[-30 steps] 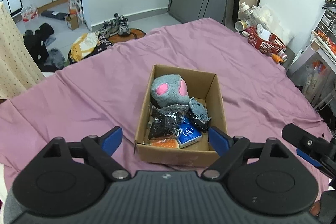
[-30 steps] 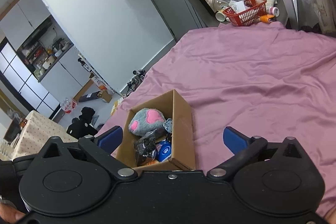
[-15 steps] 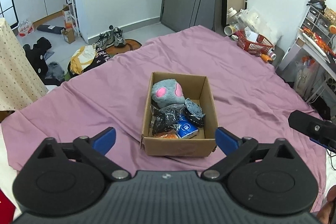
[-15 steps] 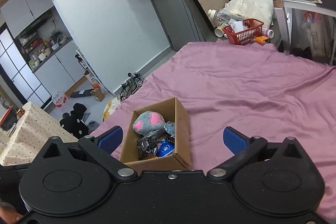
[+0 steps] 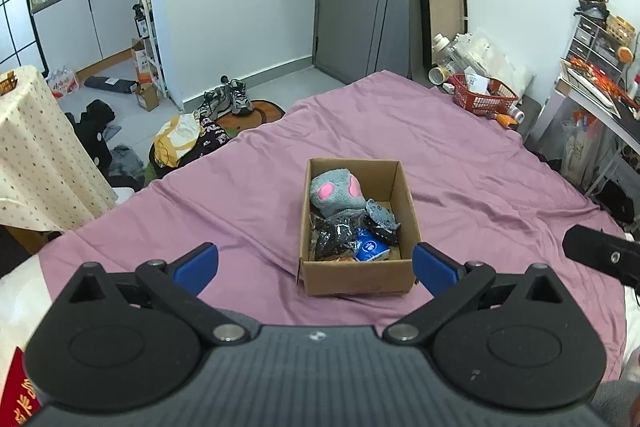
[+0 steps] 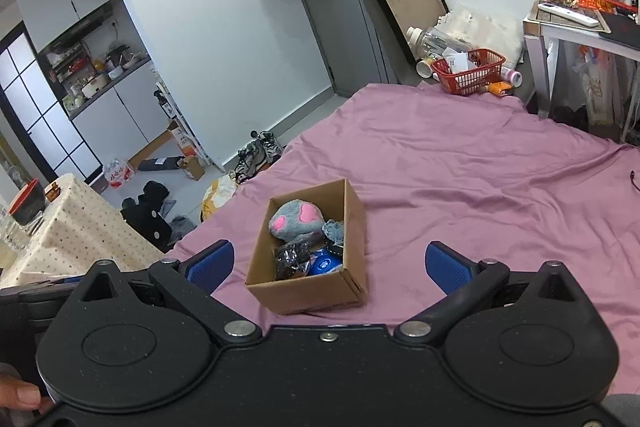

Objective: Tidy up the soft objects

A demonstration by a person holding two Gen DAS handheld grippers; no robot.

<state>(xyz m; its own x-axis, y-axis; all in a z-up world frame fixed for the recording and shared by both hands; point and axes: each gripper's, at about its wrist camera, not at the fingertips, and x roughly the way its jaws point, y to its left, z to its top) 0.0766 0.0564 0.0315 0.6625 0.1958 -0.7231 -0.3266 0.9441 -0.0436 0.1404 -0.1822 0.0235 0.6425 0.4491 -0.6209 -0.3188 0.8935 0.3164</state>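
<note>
Resting on the purple bedsheet (image 5: 248, 195), the cardboard box (image 5: 356, 277) holds the soft objects: a grey plush (image 5: 336, 193) with pink patches, dark crinkled packets (image 5: 330, 241) and a blue pack (image 5: 372, 249), loosely heaped. We judge the heap could spill if the box is nudged. The left gripper (image 5: 314, 263), its jaws just opened wide, and the right gripper (image 6: 328, 261) both stand spread and empty above it.

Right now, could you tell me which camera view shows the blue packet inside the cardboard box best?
The left wrist view: it looks down into the cardboard box, so the blue packet shows its top face near the front wall. In the right wrist view the packet is partly hidden behind the box's front wall and the black bag.
</note>
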